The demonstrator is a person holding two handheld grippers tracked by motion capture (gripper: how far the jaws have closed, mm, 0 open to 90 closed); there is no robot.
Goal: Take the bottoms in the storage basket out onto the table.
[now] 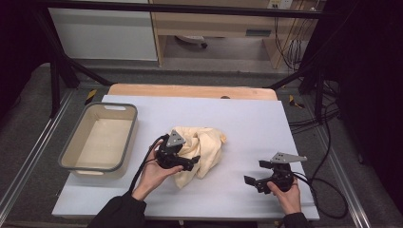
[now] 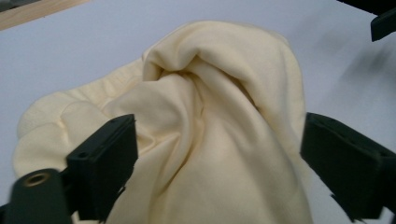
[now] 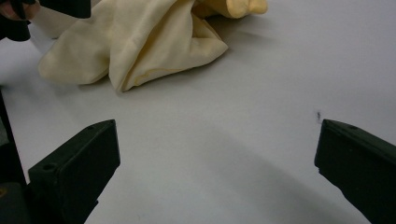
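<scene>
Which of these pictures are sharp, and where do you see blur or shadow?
High view: dim, dark at the edges, fairly sharp. Left gripper view: cloth sharp, near jaws blurred. Right gripper view: a soft shadow on the table, jaws blurred.

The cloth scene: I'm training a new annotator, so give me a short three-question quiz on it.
1. True or false: the left hand-held gripper has its jaws shut on the cloth.
2. Multiple choice: the bin sits A) left of the cloth, B) right of the cloth, C) on top of the cloth.
3. Fill in: the right hand-held gripper is open over bare ____, apart from the cloth.

Key
1. False: the jaws stand wide open on either side of the cloth.
2. A.
3. Table.
</scene>
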